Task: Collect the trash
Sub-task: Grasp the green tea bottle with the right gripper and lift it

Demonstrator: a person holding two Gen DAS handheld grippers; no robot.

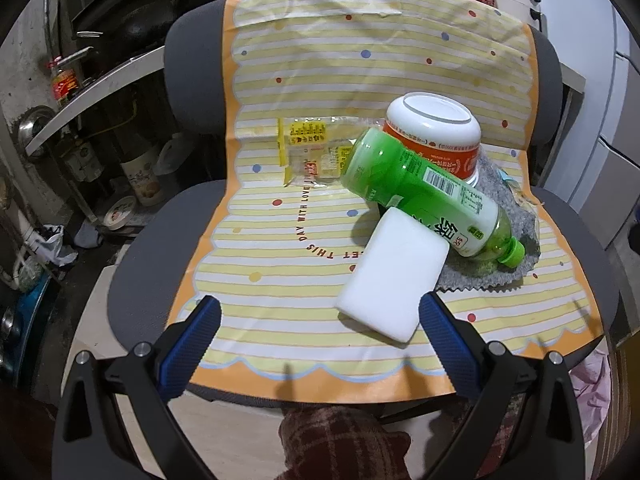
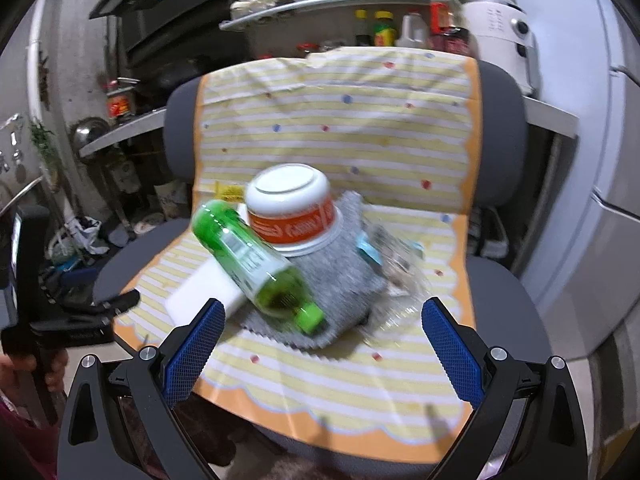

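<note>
Trash sits heaped on the chair seat ahead of you, on the striped cloth (image 1: pixel 304 92) draped over the grey chair (image 1: pixel 192 52). Nearest your left gripper (image 1: pixel 320 316) is the white foam block (image 1: pixel 394 276), its near corner just beside your right-hand blue pad; both left jaws stand wide apart and hold nothing. Your right gripper (image 2: pixel 322 318) is likewise spread and empty, hovering over the front edge of the cloth.

Next out lies the green bottle (image 1: pixel 424 188), on its side, propped across the white block and a grey felt cloth (image 1: pixel 508 240). Its long axis runs diagonally: the green cap (image 2: pixel 310 318) points toward you and to the right, the base up and away to the left. In the right wrist view the cap sits almost between your open jaws, slightly left of centre, so your right hand looks the nearer one for the bottle. Judging by that slant, you would likely need to turn the jaws across the body rather than along it.

Behind the bottle, touching it, stands an upturned white and orange bowl (image 1: pixel 434 132). To the left lies a flat yellow wrapper (image 1: pixel 310 152); right of the felt, a crumpled clear wrapper (image 2: pixel 394 264), blurred.
</note>
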